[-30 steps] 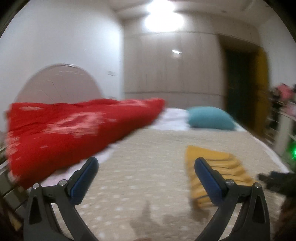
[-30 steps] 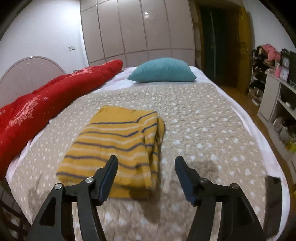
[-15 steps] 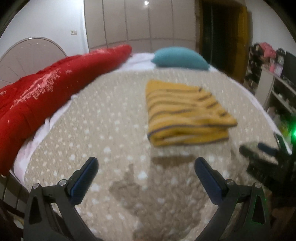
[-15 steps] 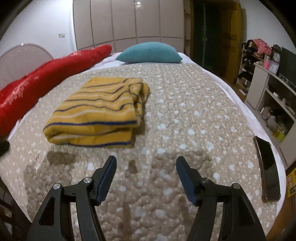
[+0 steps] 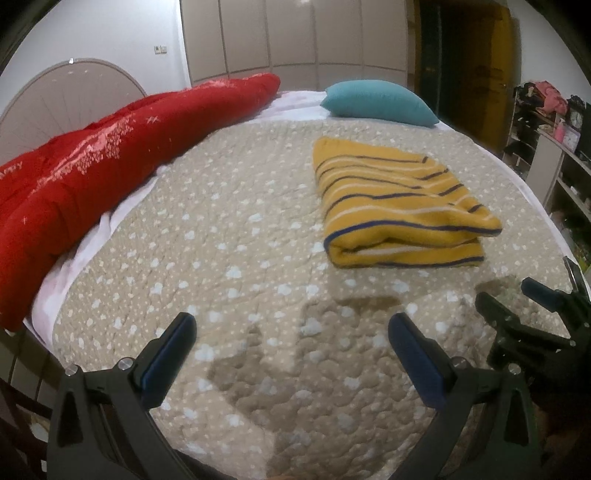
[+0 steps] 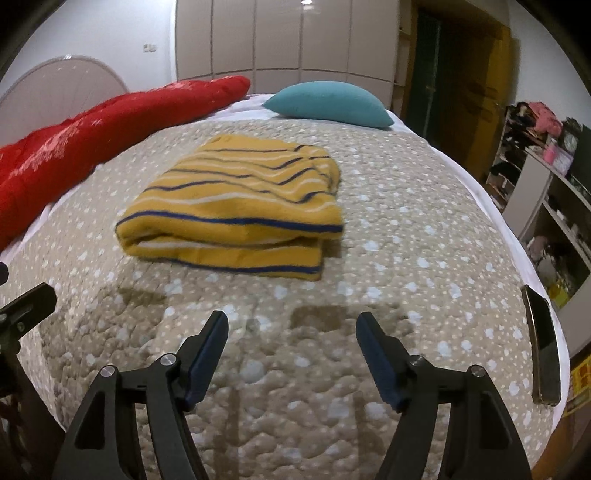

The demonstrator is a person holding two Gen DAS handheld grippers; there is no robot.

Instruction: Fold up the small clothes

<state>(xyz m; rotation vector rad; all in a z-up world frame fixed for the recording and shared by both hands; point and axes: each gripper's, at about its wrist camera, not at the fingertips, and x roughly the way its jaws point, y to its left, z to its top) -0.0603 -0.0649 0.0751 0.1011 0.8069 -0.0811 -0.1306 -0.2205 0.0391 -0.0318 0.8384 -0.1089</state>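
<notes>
Beige quilted bedspread, puckered into small pillowy cells and dotted with pale cloud-like spots, spread across the whole bed. Folded mustard-yellow knit garment with thin navy and white stripes, lying flat on the bedspread near the middle of the bed, well ahead of both tools and touched by neither. Soft, slightly fuzzy fabric; roughly rectangular bundle of several layers, with the rounded fold edge facing the cameras and the layer edges showing along its near side. Upper layer a little askew, one corner overhanging on the right in the left wrist view.

Left gripper: black plastic frame, blue pads on the fingers, jaws spread wide, nothing between them, above bare bedspread. Right gripper: same build, jaws likewise apart and empty, also over bare bedspread just short of the garment; its shadow cast on the quilt below.

Bulky red padded quilt with pale printed motifs rolled along the left side of the bed. Smooth teal pillow, lens-shaped, beyond the garment at the far end. Dark, glossy flat phone lying at the right edge of the bed. Arched pale headboard to the left; panelled beige wardrobe doors behind.
</notes>
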